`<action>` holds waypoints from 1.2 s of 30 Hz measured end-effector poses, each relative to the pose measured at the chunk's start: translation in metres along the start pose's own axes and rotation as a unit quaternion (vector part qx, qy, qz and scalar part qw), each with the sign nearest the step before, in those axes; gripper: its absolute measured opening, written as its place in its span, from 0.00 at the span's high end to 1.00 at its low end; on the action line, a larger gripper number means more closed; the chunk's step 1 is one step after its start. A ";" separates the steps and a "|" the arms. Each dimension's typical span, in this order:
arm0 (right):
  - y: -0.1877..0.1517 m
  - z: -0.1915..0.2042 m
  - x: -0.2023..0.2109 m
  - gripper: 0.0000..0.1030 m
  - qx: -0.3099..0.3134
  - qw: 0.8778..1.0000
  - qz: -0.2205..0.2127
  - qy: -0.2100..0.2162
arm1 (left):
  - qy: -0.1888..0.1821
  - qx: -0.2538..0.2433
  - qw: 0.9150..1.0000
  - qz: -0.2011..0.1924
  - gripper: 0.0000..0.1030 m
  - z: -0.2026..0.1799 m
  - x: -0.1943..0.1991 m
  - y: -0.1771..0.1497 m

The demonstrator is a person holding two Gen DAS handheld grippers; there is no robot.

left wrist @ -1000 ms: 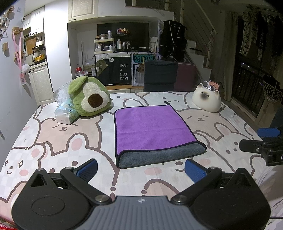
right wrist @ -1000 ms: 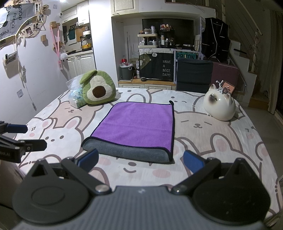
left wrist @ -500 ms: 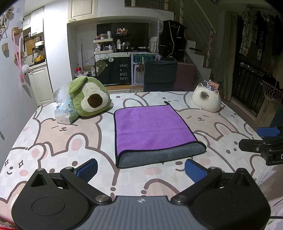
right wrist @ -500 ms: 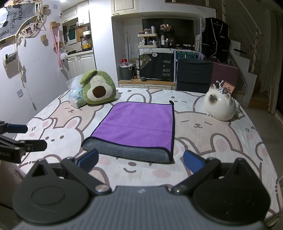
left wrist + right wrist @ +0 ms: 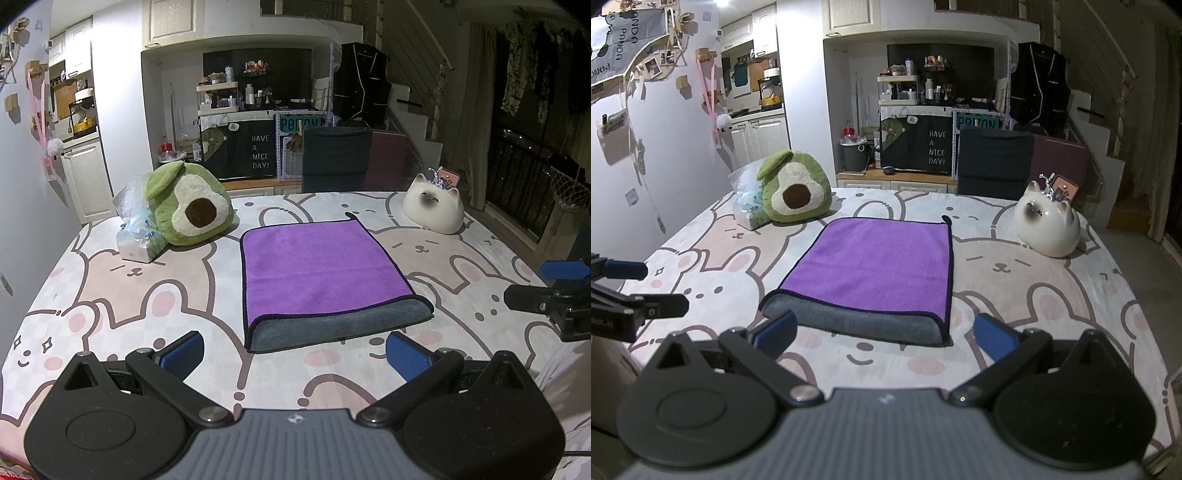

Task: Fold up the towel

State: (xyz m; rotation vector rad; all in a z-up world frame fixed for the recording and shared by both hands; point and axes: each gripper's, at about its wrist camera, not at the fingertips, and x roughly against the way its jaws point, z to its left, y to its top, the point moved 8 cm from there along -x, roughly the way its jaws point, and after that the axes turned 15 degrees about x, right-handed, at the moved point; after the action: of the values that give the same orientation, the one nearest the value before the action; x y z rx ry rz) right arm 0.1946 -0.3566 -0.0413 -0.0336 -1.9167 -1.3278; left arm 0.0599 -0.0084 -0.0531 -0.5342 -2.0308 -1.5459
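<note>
Readable text I can see from here

I read "HAVE A NICE DAY!" on the black cloth cabinet cover [image 5: 255, 151], "POISON" on the teal sign [image 5: 299, 123], and "PANDA" on the grey wall poster [image 5: 613, 51].

Avocado plush [image 5: 190, 205] leans on what looks like a plastic bag [image 5: 135, 232]; cat figurine [image 5: 434, 208] opposite.

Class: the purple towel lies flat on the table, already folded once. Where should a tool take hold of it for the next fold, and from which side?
Probably a corner of the towel at its near, rolled grey edge, approached from the side nearest the cameras. That edge bulges up off the table, giving fingers something to pinch; the rest lies flat. Both the left tool and right tool are open and empty.
</note>
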 end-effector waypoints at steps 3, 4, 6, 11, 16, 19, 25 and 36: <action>0.002 -0.001 0.001 0.00 0.000 1.000 -0.006 -0.002 | -0.002 -0.007 1.000 0.000 0.00 0.000 0.000 0.002; 0.002 -0.002 0.002 0.00 0.000 1.000 -0.007 -0.005 | -0.002 -0.008 1.000 0.000 0.00 0.001 0.000 0.004; 0.003 -0.002 0.003 0.00 0.001 1.000 -0.010 -0.007 | -0.001 -0.009 1.000 -0.002 0.00 0.000 0.000 0.007; 0.005 -0.004 0.003 0.00 -0.005 1.000 -0.016 -0.010 | -0.004 -0.003 1.000 -0.011 0.00 0.000 0.001 0.014; 0.009 -0.004 0.001 0.00 0.004 1.000 -0.022 -0.016 | -0.003 -0.002 1.000 -0.023 0.00 -0.003 0.001 0.023; 0.012 -0.005 0.001 0.00 0.009 0.999 -0.027 -0.019 | -0.002 -0.002 1.000 -0.027 0.00 -0.005 -0.001 0.027; 0.016 -0.008 -0.001 0.00 0.014 0.999 -0.033 -0.023 | -0.002 -0.001 0.999 -0.037 0.00 -0.006 -0.004 0.035; 0.026 -0.013 -0.010 0.00 0.023 0.998 -0.040 -0.039 | 0.000 -0.008 0.999 -0.048 0.00 -0.008 -0.016 0.053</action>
State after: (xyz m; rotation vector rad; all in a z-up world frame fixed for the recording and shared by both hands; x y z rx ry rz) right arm 0.2200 -0.3518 -0.0252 0.0157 -2.0332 -1.3519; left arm 0.1054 -0.0025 -0.0217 -0.4486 -2.0736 -1.6179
